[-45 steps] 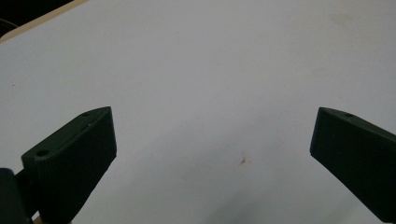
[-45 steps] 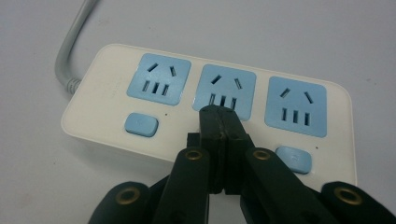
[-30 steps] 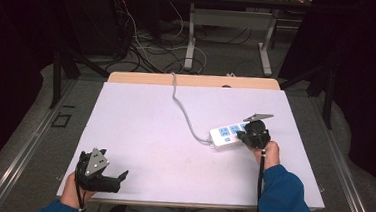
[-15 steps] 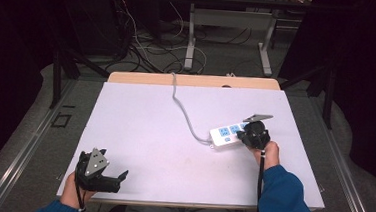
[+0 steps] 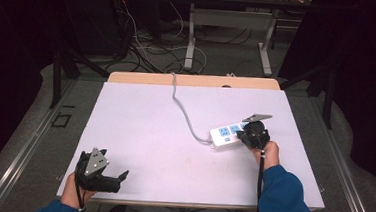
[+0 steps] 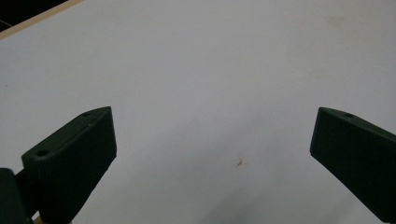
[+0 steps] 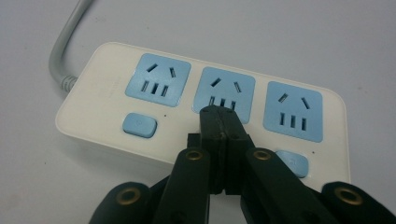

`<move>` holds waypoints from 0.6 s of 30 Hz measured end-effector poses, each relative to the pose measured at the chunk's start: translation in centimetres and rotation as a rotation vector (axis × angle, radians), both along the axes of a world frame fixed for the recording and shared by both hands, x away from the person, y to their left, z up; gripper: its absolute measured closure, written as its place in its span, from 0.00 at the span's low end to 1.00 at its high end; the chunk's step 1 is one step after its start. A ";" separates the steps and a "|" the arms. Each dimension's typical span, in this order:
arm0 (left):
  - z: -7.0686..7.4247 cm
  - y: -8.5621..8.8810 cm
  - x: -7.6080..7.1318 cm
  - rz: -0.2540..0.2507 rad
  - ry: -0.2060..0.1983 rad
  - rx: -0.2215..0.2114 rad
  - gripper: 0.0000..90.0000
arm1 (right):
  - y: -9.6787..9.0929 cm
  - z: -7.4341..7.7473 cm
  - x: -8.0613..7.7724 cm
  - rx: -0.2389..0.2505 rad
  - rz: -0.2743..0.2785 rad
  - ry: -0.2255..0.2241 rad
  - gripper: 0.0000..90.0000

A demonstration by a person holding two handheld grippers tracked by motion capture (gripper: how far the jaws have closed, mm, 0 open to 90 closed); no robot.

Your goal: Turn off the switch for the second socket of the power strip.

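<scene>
Nothing is seen to have moved since the earlier frames: both hands and the power strip (image 5: 230, 135) are found in the same places as before.

On the high view, the power strip is seen lying on the right half of the white worktop (image 5: 144, 128), slanted, with its grey cable (image 5: 183, 110) running away toward the far edge. Three blue sockets and blue push buttons are carried on its white body, as is shown on the right gripper view (image 7: 201, 107). The right hand-held gripper (image 5: 248, 134) is held over the near end of the strip by a hand in a blue sleeve (image 5: 282, 198). On the right gripper view its jaws are seen pressed fully together, with nothing between them, and the joined tips (image 7: 219, 116) are placed at the lower edge of the middle socket (image 7: 225, 94). Whether the tips actually touch the socket face cannot be told. One blue button (image 7: 139, 125) is seen below the left socket, and another (image 7: 293, 162) is partly hidden behind the right jaw.

The left hand-held gripper (image 5: 102, 174) is held at the near left corner of the worktop, well apart from the strip. On the left gripper view its jaws are spread wide (image 6: 212, 154), with only bare white worktop (image 6: 210, 70) between them, and a small brown mark (image 6: 239, 162) is seen on that surface.
</scene>
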State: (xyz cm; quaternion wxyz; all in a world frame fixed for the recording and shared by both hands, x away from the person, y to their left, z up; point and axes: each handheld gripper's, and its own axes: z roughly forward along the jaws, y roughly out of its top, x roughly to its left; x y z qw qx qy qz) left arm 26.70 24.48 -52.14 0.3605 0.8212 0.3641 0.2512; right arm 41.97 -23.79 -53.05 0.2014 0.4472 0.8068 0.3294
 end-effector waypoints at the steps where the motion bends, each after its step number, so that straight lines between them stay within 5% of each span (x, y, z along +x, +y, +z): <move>1: 0.0 0.1 0.1 0.000 -0.008 0.009 0.01 | 0.0 0.0 0.0 0.000 -0.001 0.000 1.00; 18: -0.3 -0.1 0.1 0.019 -0.002 0.006 0.01 | 0.2 0.0 -0.1 -0.018 -0.007 -0.005 1.00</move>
